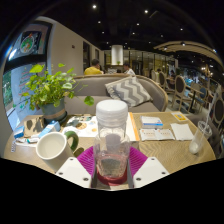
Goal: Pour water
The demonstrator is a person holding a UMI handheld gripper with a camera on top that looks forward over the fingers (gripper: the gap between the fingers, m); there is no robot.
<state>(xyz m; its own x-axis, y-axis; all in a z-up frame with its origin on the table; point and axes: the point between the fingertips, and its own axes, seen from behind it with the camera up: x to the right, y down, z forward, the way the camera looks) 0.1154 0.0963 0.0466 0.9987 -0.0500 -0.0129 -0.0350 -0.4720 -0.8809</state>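
Clear plastic bottle (112, 135) with a white cap sat at lower centre of the frame, clamped between the gripper (112, 163) and its pink pads, above a wooden table (165, 152), white mug (52, 146) lower left, potted plant (47, 88) left, open book (166, 130) right.
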